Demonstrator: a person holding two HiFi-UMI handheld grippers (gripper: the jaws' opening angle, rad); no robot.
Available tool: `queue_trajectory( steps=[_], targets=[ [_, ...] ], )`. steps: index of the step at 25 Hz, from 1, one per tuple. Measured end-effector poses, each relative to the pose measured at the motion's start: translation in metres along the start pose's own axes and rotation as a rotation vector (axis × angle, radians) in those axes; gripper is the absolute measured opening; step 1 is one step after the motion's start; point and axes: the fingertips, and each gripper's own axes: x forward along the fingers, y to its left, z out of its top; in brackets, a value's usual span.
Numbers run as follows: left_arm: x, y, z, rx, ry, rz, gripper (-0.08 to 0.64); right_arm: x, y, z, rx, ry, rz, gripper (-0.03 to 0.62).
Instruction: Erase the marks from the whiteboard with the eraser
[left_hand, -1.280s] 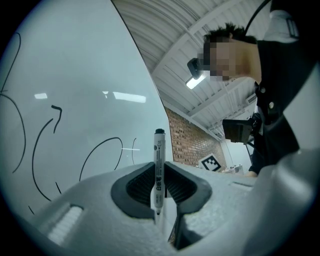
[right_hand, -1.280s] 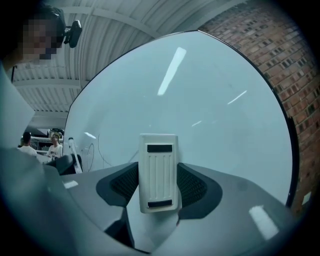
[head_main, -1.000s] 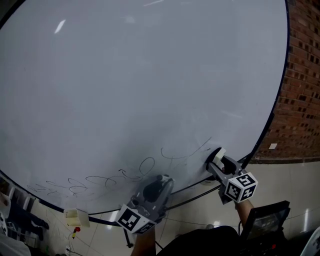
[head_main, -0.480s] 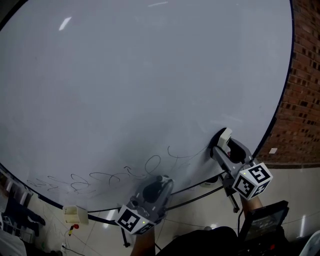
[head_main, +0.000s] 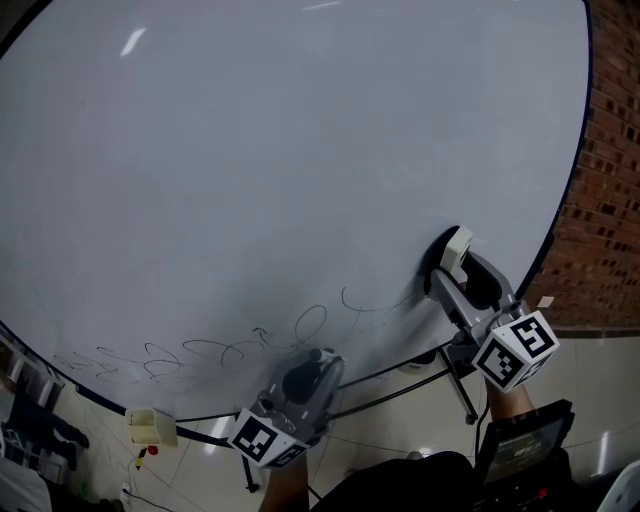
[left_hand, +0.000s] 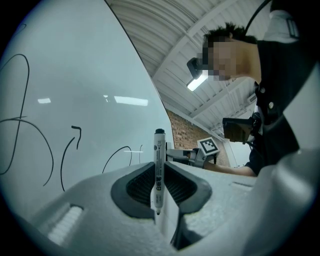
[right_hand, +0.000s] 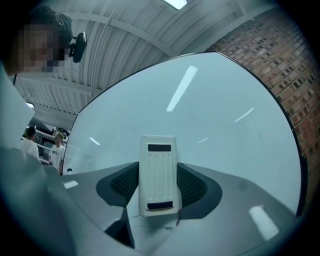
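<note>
A: Any legible txt?
B: One candidate only. Dark print runs down the barrel of the whiteboard marker (left_hand: 158, 172) in the left gripper view. Too small to read for sure.
A: Board?
B: Pen marks (head_main: 310, 325) on whiteboard (head_main: 300, 150) are loops and scribbles, no letters or nos. I can read.
A: Eraser?
B: Eraser (right_hand: 159, 175) has two dark bars, no wording made out. Coded cube (head_main: 515, 350) has b/w square patterns only.

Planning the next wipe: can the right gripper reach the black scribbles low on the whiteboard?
Probably yes. The right gripper, jaws shut on the white plastic eraser, is at the whiteboard just right of the nearest black scribbles, with only bare board between them.
</note>
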Motion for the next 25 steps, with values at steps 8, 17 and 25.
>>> queue_trajectory(
  steps=[8, 17, 25],
  targets=[
    [0.005, -0.002, -0.006, -0.005, 0.019, -0.012, 0.057, -0.026, -0.028, -0.13, 0.127, 0.213, -0.052, 0.241],
    [0.009, -0.007, -0.007, -0.008, 0.022, -0.024, 0.057, -0.037, -0.036, -0.173, 0.146, 0.296, -0.079, 0.239],
    [0.0, -0.003, -0.002, -0.005, -0.001, -0.009, 0.057, -0.017, -0.012, -0.104, 0.082, 0.206, -0.037, 0.239]
  ],
)
